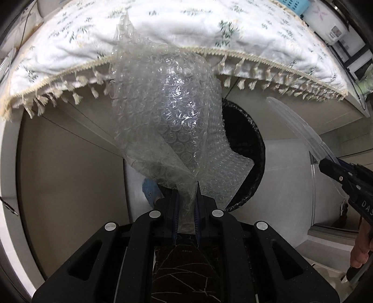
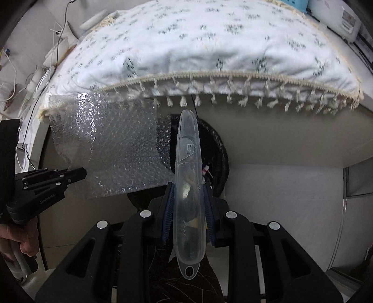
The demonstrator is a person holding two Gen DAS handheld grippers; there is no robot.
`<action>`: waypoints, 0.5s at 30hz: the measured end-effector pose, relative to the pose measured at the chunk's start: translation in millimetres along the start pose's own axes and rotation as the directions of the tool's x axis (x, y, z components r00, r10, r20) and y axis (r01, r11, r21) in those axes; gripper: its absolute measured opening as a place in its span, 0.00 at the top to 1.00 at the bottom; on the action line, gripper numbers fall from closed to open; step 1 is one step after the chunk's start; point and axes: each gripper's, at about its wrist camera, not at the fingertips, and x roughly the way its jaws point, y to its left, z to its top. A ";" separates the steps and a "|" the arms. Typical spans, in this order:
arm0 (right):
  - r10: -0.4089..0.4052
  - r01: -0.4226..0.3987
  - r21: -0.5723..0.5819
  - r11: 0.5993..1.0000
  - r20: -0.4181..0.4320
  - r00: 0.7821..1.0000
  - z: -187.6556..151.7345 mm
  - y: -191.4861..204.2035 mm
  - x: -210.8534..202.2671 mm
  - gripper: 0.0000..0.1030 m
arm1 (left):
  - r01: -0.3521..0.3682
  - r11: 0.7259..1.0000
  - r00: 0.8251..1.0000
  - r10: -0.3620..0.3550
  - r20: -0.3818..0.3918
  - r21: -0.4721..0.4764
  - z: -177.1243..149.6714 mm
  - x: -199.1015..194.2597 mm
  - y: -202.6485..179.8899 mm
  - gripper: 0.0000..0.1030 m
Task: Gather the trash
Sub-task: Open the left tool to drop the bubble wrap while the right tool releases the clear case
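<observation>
My left gripper [image 1: 187,186] is shut on a sheet of clear bubble wrap [image 1: 172,116], which stands up in front of the table edge; the sheet also shows in the right wrist view [image 2: 109,144] with the left gripper [image 2: 79,173] at its lower left. My right gripper [image 2: 188,186] is shut on a long clear plastic case [image 2: 188,167] that points forward. In the left wrist view the right gripper [image 1: 326,163] holds the case [image 1: 293,123] at the right. A bin with a black liner [image 1: 247,144] stands under the table, just beyond both held items; it also shows in the right wrist view [image 2: 216,149].
A table with a white floral cloth with a tasselled fringe [image 1: 233,35] fills the top of both views [image 2: 209,46]. A white appliance [image 1: 326,21] and a blue basket [image 1: 293,4] stand at its far right. Cables and small items [image 2: 35,77] lie at its left. Pale cabinet panels [image 1: 70,174] are below.
</observation>
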 end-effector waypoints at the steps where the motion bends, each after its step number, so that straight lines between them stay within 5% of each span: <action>1: -0.003 0.003 0.001 1.000 -0.010 1.000 -1.4 -0.8 4.3 0.77 | 0.003 1.000 1.000 -0.003 -0.007 -0.004 0.4 5.6 0.4 0.90; 10: -0.014 0.014 0.001 1.000 -0.050 0.999 -2.4 -0.9 19.1 0.77 | -0.016 1.000 0.998 0.016 -0.069 0.004 8.5 47.9 -4.1 0.90; 15: -0.015 0.015 -0.012 1.000 -0.048 0.999 4.9 6.0 22.2 0.77 | -0.024 1.000 0.998 0.025 -0.062 0.013 14.3 51.8 -3.8 0.79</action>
